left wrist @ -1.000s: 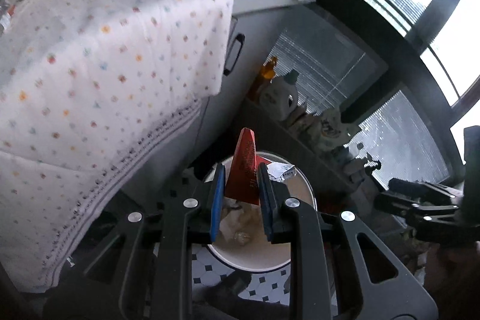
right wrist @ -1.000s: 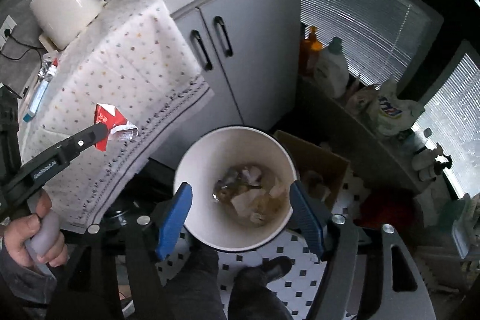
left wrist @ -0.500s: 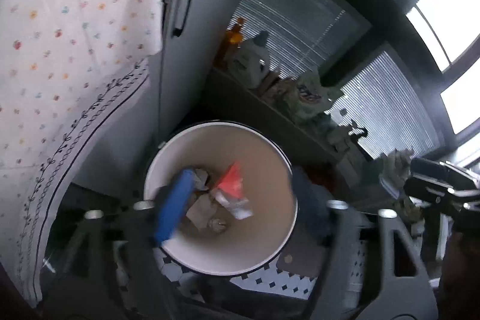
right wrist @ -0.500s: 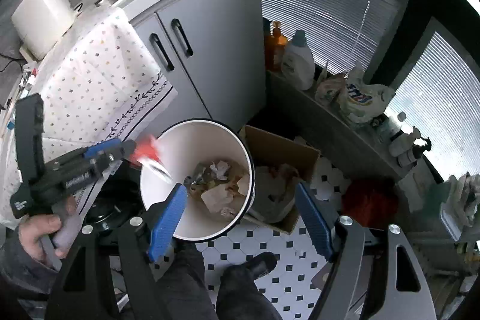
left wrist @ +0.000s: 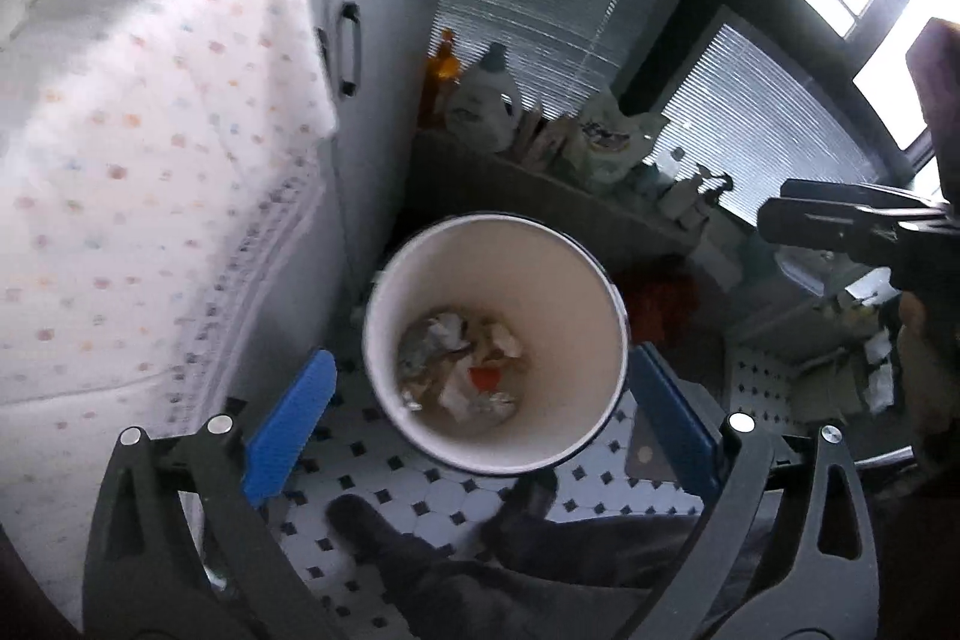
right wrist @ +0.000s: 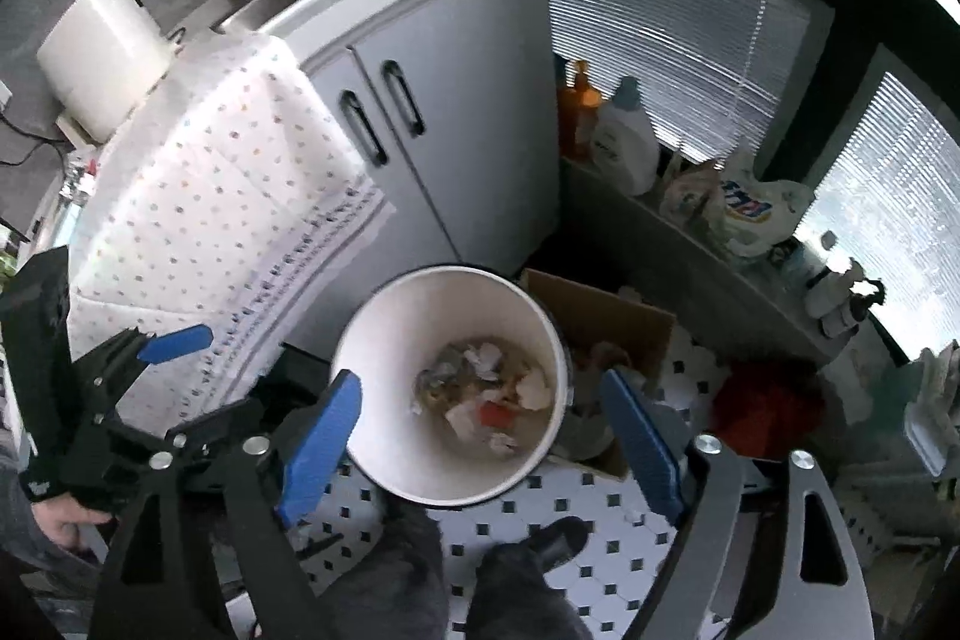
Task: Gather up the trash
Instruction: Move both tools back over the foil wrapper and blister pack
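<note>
A white round trash bin (left wrist: 384, 280) stands on the tiled floor, also in the right wrist view (right wrist: 360, 334). A red wrapper (left wrist: 485, 376) lies inside it among crumpled paper, and shows in the right wrist view too (right wrist: 497, 413). My left gripper (left wrist: 480, 424) is open and empty above the bin, its blue pads either side of the rim; it also appears at the left of the right wrist view (right wrist: 174, 343). My right gripper (right wrist: 480, 439) is open and empty over the bin; its black body shows in the left wrist view (left wrist: 840, 220).
A dotted white cloth (right wrist: 210, 196) hangs over the counter beside grey cabinet doors (right wrist: 456, 112). A cardboard box (right wrist: 606, 316) sits right of the bin. Detergent bottles (right wrist: 624, 142) and bags line a low ledge. My feet (right wrist: 558, 532) stand on the floor.
My left gripper opened over the bin and let go of the red wrapper, which dropped in among the paper. Both grippers then pulled back a little.
</note>
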`<state>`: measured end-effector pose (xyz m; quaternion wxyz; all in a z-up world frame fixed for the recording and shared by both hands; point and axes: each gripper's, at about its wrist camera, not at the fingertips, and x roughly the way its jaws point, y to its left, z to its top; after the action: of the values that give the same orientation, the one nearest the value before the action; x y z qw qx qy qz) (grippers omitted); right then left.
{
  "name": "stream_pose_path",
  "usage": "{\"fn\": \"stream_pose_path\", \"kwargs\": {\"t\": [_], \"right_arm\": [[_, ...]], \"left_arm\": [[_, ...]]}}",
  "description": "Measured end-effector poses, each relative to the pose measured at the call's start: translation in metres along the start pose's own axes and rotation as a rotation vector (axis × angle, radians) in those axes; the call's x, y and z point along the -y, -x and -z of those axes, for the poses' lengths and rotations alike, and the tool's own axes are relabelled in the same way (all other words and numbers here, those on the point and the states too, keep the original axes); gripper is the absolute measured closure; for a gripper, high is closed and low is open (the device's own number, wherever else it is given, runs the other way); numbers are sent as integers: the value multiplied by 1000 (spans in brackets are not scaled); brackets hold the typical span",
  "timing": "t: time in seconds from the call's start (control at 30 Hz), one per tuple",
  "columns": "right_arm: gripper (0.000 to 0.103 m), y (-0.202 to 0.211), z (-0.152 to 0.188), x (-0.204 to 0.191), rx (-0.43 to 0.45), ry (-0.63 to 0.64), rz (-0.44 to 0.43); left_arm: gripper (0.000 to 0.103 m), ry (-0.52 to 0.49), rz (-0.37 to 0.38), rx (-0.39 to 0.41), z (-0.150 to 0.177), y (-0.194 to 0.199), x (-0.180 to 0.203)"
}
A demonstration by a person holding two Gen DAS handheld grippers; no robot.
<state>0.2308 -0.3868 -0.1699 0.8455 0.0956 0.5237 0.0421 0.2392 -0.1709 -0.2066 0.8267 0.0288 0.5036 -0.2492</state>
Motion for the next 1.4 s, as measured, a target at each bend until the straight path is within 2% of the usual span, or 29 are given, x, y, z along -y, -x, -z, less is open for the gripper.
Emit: {"fn": "stream_pose_path", "kwargs": {"t": [0.2, 0.53, 0.77, 0.87, 1.03, 1.17, 1.4], "right_arm": [[8, 9, -17, -33, 53, 20, -35], [8, 17, -44, -102, 102, 73, -87], [8, 12, -60, -155, 122, 102, -132], [8, 12, -68, -181, 141, 120, -157], [8, 6, -79, -221, 168, 140, -184], [8, -1, -86, -253, 182, 151, -203], [8, -12, -101, -308, 211, 190, -224]], "left_arm": [[6, 60, -92, 71, 2, 52, -30], [6, 178, -202, 177, 4, 125, -98], [6, 229, -256, 232, 11, 163, -141], [6, 245, -308, 271, 10, 181, -159], [6, 300, -316, 326, 6, 204, -192], [6, 362, -289, 372, 3, 217, -221], [6, 445, -271, 412, 2, 229, -278]]}}
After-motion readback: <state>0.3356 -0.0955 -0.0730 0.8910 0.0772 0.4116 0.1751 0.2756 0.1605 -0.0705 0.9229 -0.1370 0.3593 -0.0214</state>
